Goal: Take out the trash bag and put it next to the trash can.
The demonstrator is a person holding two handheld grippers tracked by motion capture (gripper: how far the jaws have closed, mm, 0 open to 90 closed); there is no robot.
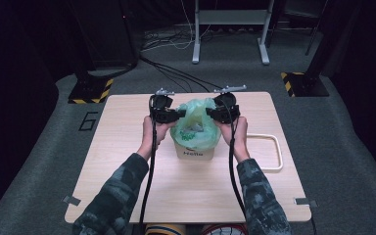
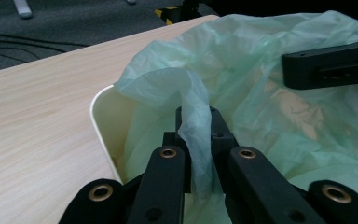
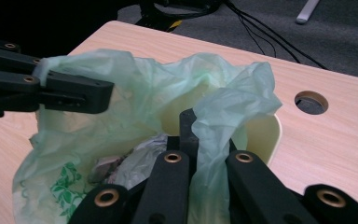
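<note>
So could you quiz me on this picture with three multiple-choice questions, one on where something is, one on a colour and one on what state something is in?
1. Where does the cream bin stand?
A. On the floor
B. Near the middle of the wooden table
C. On a shelf

2. What colour is the plastic bag in the bin?
A. Pale green
B. Black
C. Red

3. How do the left gripper and the right gripper stand?
A. Both wide open, away from the bag
B. One shut, one open
C. Both shut on the bag's edge

Answers:
1 B, since the high view shows the bin on the tabletop between the two hands.
2 A, since the film is a see-through pale green in every view.
3 C, since each gripper view shows a fold of bag pinched between the black jaws.
</note>
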